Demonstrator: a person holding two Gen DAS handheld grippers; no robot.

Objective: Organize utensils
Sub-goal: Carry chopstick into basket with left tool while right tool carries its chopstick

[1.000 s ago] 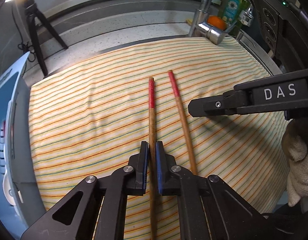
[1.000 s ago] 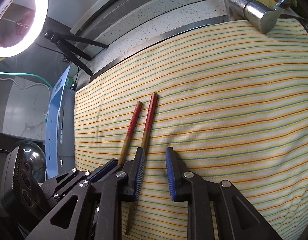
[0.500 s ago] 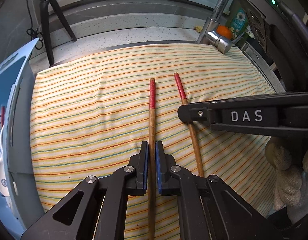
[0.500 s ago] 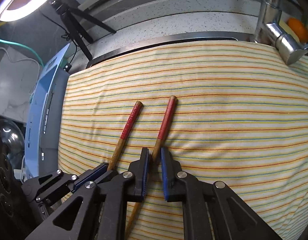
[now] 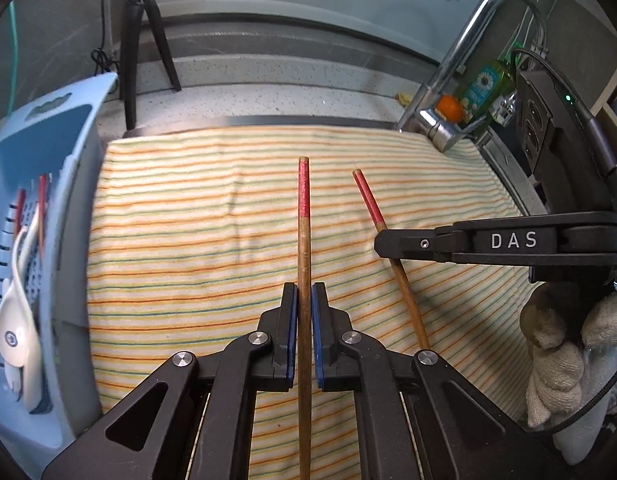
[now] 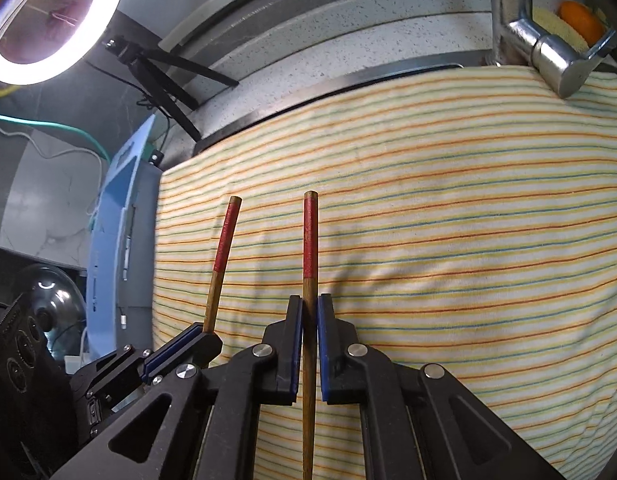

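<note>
Two wooden chopsticks with red ends are over a striped cloth [image 5: 188, 240]. My left gripper [image 5: 304, 292] is shut on one chopstick [image 5: 303, 220], which points straight ahead. My right gripper [image 6: 309, 304] is shut on the other chopstick [image 6: 309, 248]; it shows in the left wrist view [image 5: 368, 204], passing under the right gripper's fingers [image 5: 428, 244]. The left-held chopstick shows in the right wrist view [image 6: 222, 252] with the left gripper's fingers [image 6: 188, 344] low on the left. Both chopsticks look raised off the cloth.
A blue drainer basket [image 5: 48, 168] stands to the left with a white spoon [image 5: 16, 312] and red-tipped utensils in it. A chrome tap [image 5: 444, 128], a soap bottle [image 5: 484, 88] and an orange thing are at the back right. A tripod [image 5: 136, 40] stands behind.
My right gripper closed on its chopstick after being open a second ago. Both grippers have lifted and tilted up, so more of the back wall and basket shows.
</note>
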